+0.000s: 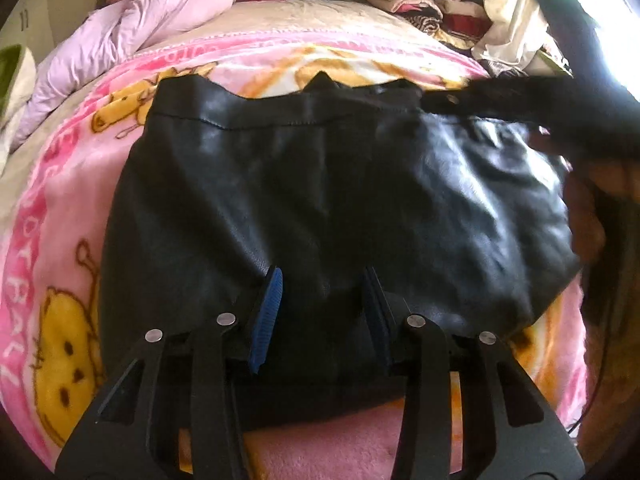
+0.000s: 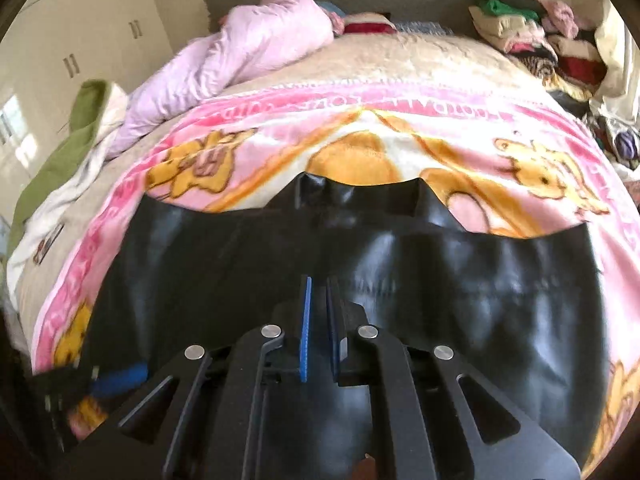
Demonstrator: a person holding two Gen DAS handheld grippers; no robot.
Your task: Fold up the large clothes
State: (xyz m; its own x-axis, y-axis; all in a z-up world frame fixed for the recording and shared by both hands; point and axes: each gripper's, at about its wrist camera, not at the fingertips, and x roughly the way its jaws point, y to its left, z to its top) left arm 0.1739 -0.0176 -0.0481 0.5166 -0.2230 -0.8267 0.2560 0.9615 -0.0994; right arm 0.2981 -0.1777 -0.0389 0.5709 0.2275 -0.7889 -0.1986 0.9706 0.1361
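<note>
A black leather-like garment (image 1: 320, 184) lies folded on a pink cartoon blanket (image 1: 72, 208). My left gripper (image 1: 324, 280) hovers over its near edge with its blue-padded jaws apart and nothing between them. In the right wrist view the same garment (image 2: 460, 280) spreads across the blanket (image 2: 360, 148). My right gripper (image 2: 318, 284) sits low over it with the jaws nearly together; a narrow gap shows and I cannot tell whether cloth is pinched. The right gripper's dark body (image 1: 560, 104) crosses the garment's far right corner in the left wrist view.
A pale pink duvet (image 2: 240, 48) lies bunched at the bed's far left. A pile of folded clothes (image 2: 532, 36) stands at the far right. A green and white cloth (image 2: 72, 132) lies at the left edge. White wardrobes (image 2: 80, 40) stand beyond.
</note>
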